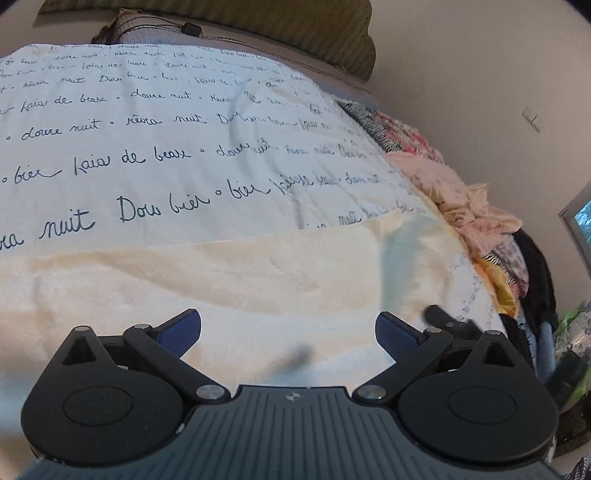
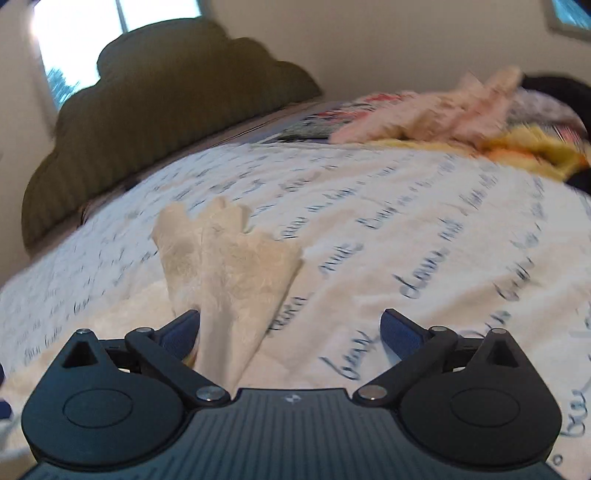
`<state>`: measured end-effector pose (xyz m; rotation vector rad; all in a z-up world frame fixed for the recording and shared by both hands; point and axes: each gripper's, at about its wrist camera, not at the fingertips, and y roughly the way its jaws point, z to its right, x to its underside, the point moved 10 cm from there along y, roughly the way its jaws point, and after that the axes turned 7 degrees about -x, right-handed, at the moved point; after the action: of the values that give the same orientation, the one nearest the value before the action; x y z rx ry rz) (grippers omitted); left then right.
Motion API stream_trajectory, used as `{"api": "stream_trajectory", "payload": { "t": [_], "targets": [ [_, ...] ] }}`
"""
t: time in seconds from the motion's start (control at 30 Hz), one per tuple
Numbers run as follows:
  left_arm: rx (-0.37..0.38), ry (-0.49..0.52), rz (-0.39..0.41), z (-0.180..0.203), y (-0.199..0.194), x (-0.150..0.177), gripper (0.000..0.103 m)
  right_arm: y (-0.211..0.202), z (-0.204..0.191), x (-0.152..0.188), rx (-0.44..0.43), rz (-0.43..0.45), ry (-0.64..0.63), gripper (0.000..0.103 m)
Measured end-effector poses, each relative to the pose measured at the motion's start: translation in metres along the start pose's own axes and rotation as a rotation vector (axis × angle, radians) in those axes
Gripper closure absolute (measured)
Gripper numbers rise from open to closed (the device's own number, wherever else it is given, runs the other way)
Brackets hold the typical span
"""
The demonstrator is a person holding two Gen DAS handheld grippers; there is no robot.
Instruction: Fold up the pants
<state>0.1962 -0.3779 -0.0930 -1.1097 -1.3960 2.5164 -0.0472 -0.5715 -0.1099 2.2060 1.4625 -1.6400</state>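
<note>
Left wrist view
Left gripper: fingers spread wide apart, nothing between them; it hangs low over cream cloth.
Blue finger pads: both bare.
Pants: cream, softly textured cloth lying flat across the near part of the bed, its far edge running across the view just short of the nearest line of script.
Bedspread: white with dark handwritten script in rows, lying under the pants and reaching back to the headboard.
Headboard: olive green, ribbed, along the top of the view.
Clothes pile: pink, yellow, patterned and black garments heaped along the right edge of the bed, apart from the pants.
Other gripper: a dark blurred part shows at the right, just beside the left gripper's right finger; too smeared to say more.

Right wrist view
Right gripper: fingers spread wide; a fold of cloth lies against the left finger, the right finger is free of it, so nothing is clamped.
Pants: a bunched cream fold rises up from the gripper's left side and fans out above the bedspread.
Headboard: scalloped top, upper left, a bright window behind it.
Clothes pile: far side of the bed, blurred.
</note>
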Motion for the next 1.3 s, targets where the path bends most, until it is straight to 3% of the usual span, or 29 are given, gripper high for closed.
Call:
{"api": "stream_trajectory", "payload": {
  "t": [0.07,0.17,0.27,0.4,0.43,0.47,0.5,0.53,0.63,0.7,0.8,0.93,1.03,1.23,1.27,1.3],
  "targets": [
    [-0.037,0.065,-0.039,0.012,0.022,0.0,0.001,-0.013,0.015,0.0,-0.128,0.002,0.122,0.0],
    [-0.027,0.145,-0.063,0.037,0.048,0.001,0.002,-0.015,0.007,0.009,-0.284,-0.088,0.119,0.0],
    [0.035,0.097,-0.028,0.049,0.052,-0.011,0.002,-0.006,0.002,0.011,-0.334,-0.151,0.123,0.0],
    [0.063,0.043,-0.058,0.054,0.061,-0.025,0.002,0.012,0.003,-0.003,-0.442,-0.151,0.305,0.0],
    [0.057,0.044,-0.064,0.054,0.062,-0.027,0.002,0.015,0.006,-0.007,-0.445,-0.125,0.353,0.009],
    [0.059,0.046,-0.065,0.054,0.062,-0.027,0.002,0.017,0.01,-0.011,-0.438,-0.092,0.374,0.034],
    [0.072,0.043,-0.066,0.054,0.061,-0.028,0.002,0.02,0.013,-0.013,-0.43,-0.075,0.378,0.054],
    [0.09,0.034,-0.072,0.053,0.061,-0.027,0.002,0.023,0.018,-0.012,-0.418,-0.076,0.399,0.084],
    [0.225,-0.073,-0.11,0.051,0.058,-0.028,0.002,0.03,0.024,-0.007,-0.448,-0.077,0.434,0.09],
    [0.361,-0.197,-0.148,0.051,0.055,-0.03,0.001,0.017,0.011,-0.013,-0.448,-0.031,0.291,0.091],
    [0.513,-0.319,-0.191,0.052,0.046,-0.037,0.001,-0.014,-0.035,-0.022,-0.461,0.048,-0.062,0.092],
    [0.612,-0.32,-0.08,0.047,0.015,-0.057,0.001,-0.059,-0.103,-0.004,-0.445,0.113,-0.613,0.092],
    [0.628,-0.304,-0.033,0.042,0.0,-0.065,0.0,-0.076,-0.137,0.021,-0.447,0.143,-0.878,0.092],
    [0.55,-0.272,-0.001,0.018,-0.012,-0.053,0.004,-0.081,-0.174,0.069,-0.442,0.132,-1.166,0.092],
    [0.525,-0.272,0.006,0.013,-0.012,-0.05,0.011,-0.079,-0.176,0.073,-0.447,0.128,-1.173,0.092],
    [0.5,-0.275,0.011,0.002,-0.014,-0.045,0.03,-0.079,-0.179,0.075,-0.455,0.125,-1.167,0.092]
  ]
}}
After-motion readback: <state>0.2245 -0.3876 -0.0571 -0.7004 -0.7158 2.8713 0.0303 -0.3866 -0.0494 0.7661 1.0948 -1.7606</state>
